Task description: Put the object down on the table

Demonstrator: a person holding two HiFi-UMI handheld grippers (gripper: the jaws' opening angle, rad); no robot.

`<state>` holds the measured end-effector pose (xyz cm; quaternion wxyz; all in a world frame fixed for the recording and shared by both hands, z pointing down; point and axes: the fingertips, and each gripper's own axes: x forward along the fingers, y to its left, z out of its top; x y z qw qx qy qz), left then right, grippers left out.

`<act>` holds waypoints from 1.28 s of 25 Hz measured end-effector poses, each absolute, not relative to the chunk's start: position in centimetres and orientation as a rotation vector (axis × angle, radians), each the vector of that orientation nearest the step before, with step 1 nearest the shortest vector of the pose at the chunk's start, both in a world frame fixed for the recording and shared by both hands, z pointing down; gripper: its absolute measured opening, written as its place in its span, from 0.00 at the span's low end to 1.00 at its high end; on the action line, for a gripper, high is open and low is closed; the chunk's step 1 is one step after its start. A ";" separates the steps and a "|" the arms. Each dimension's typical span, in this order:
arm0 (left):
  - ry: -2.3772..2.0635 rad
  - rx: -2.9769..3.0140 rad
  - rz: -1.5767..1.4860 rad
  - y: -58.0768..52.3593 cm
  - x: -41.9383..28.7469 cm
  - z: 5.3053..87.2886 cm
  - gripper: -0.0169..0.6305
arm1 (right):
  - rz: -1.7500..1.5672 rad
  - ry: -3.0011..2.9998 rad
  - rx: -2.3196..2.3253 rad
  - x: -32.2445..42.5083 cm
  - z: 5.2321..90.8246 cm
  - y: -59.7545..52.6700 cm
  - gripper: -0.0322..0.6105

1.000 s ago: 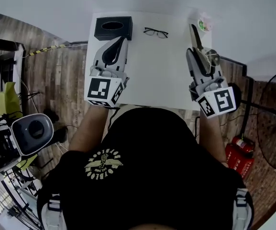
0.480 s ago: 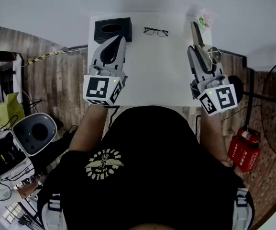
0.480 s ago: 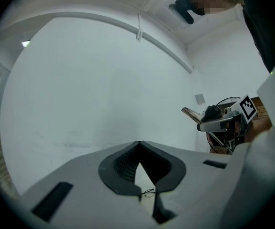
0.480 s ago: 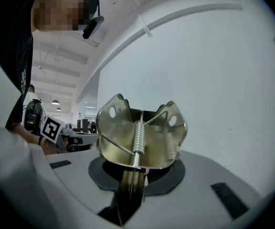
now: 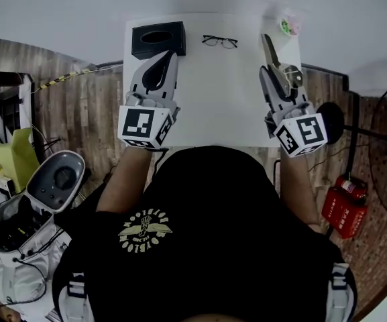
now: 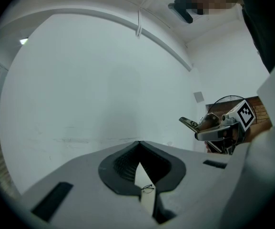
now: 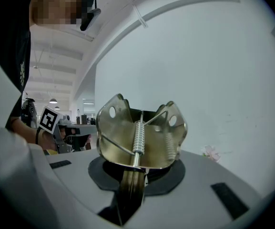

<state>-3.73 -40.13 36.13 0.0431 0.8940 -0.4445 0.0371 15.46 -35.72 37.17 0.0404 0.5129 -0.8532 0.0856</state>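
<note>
White table point(image 5: 213, 106) stands against a pale wall, with wood floor on both sides. At its far edge sit a black box point(image 5: 158, 39) on the left, glasses point(image 5: 219, 43) in the middle and a small pink-and-green thing point(image 5: 287, 27) at the right corner, too small to identify.

The right gripper point(image 5: 265, 71) is over the table's right side. Its jaws are closed to a narrow gap on a brass-coloured spring tool point(image 7: 139, 132), gripping the tool's lower stem so the folded plates and coil spring stand up past the tips. The left gripper point(image 5: 172, 54) is over the left side near the box, its tips together with nothing between them.

The tool appears to be held clear of the table and not yet set down, so the lowering step seems to be in hand. The next move calls for bringing the tool down onto the bare patch on the right, clear of the glasses and the pink thing, and letting go only once it rests there.

How high the tool sits above the top is hard to judge. Its far end is hidden in the right gripper view, and the person's body covers the near table edge.
</note>
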 end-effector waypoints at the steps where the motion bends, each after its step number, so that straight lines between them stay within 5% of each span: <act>1: -1.357 2.732 0.115 -40.0 -3.7 36.3 0.04 | 0.275 -2.604 1.570 15.5 37.8 -35.7 0.15; 32: -1.396 2.709 0.185 -39.0 -4.2 37.4 0.04 | 0.644 -2.443 1.363 15.6 56.6 -34.2 0.15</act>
